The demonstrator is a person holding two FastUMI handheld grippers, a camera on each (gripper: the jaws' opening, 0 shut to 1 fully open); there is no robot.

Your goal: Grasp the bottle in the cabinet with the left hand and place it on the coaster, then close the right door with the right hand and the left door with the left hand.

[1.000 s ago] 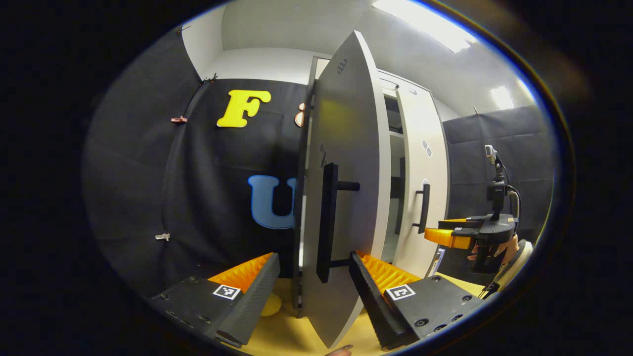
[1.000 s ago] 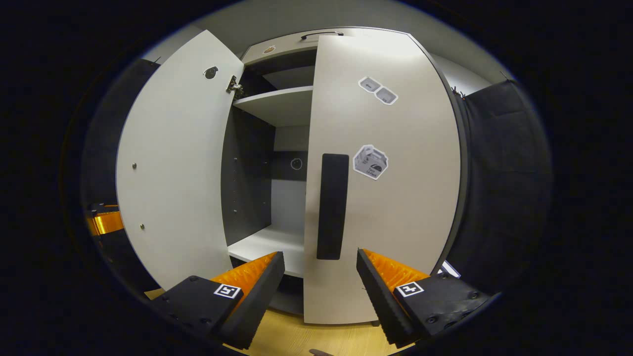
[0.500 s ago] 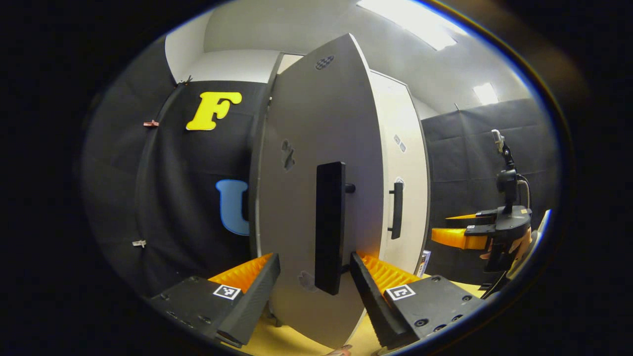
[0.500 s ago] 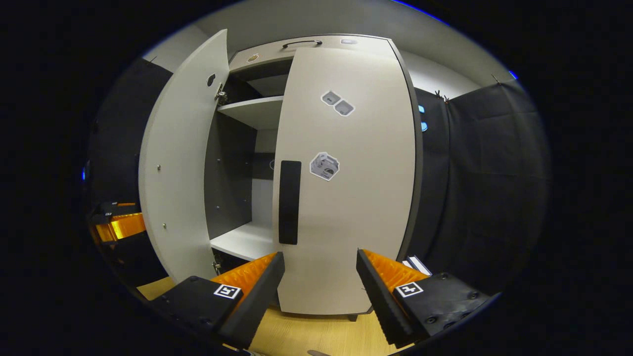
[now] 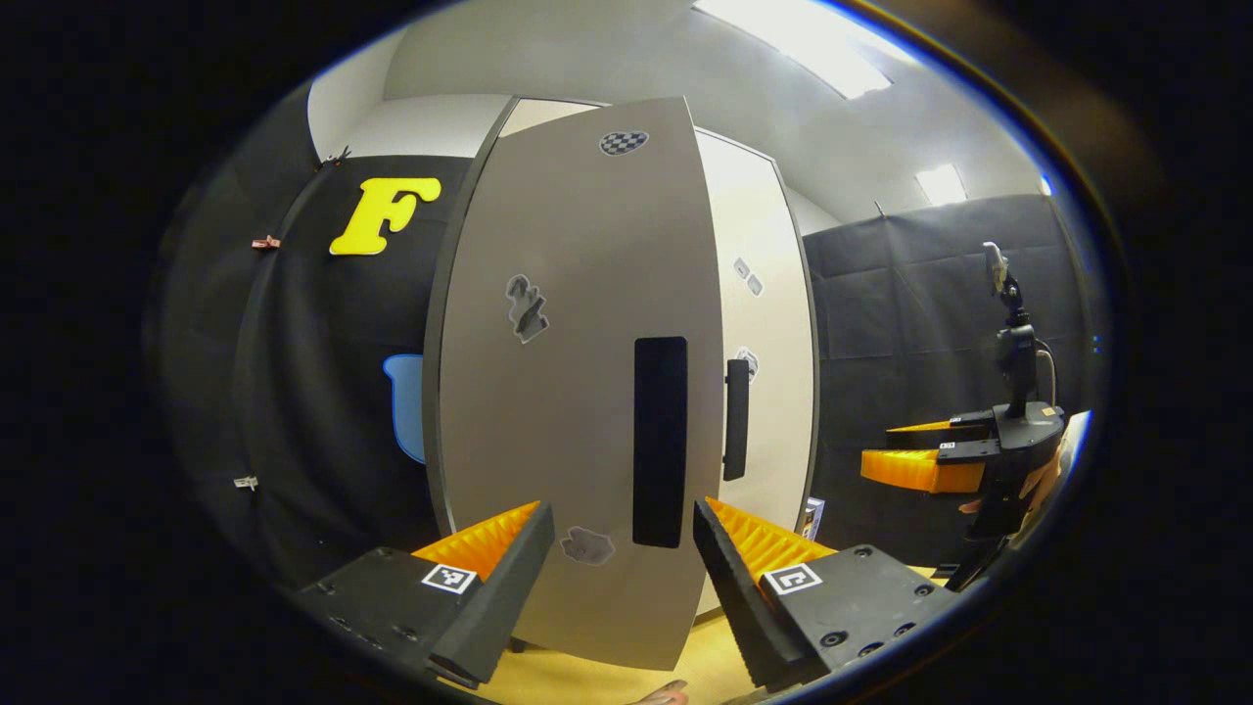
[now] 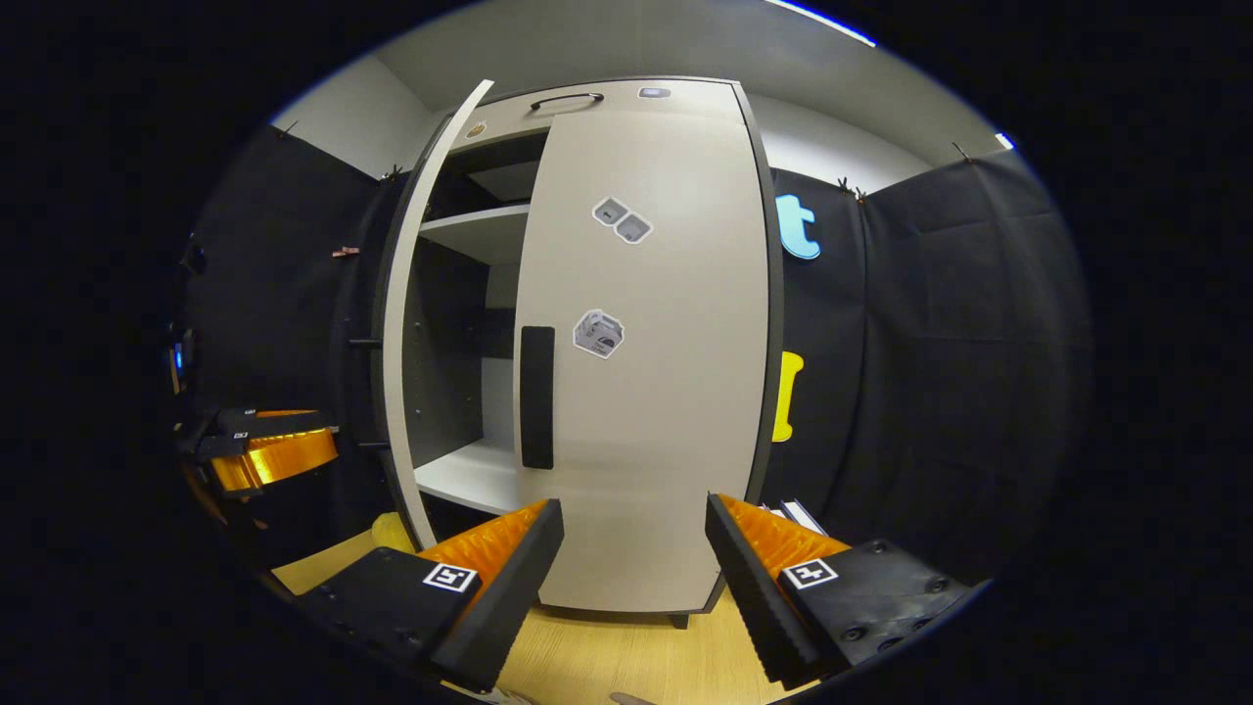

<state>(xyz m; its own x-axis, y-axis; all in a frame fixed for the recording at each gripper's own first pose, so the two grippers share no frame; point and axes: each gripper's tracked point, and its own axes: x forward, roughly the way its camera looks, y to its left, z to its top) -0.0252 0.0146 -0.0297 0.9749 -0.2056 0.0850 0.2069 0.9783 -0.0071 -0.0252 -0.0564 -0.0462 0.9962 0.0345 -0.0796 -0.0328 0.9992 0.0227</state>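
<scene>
**Left door part open, right door shut**

My left gripper (image 5: 624, 534) has its jaws spread, empty, right in front of the left door (image 5: 578, 392). That door's dark handle (image 5: 659, 441) stands upright between the jaws in the left gripper view, and I cannot tell whether they touch it. My right gripper (image 6: 634, 534) also has its jaws spread with nothing between them, over the wooden table (image 6: 626, 666) and a little back from the right door (image 6: 656, 372).

The right door lies flat against the cabinet, its handle (image 6: 536, 397) upright near its left edge. In the right gripper view, the left door (image 6: 411, 323) is ajar, seen nearly edge-on, with a gap that shows a white shelf (image 6: 470, 475) inside. A yellow coaster (image 6: 392, 534) peeks out on the table beside the bottom of that door. I cannot see the bottle from here.
</scene>
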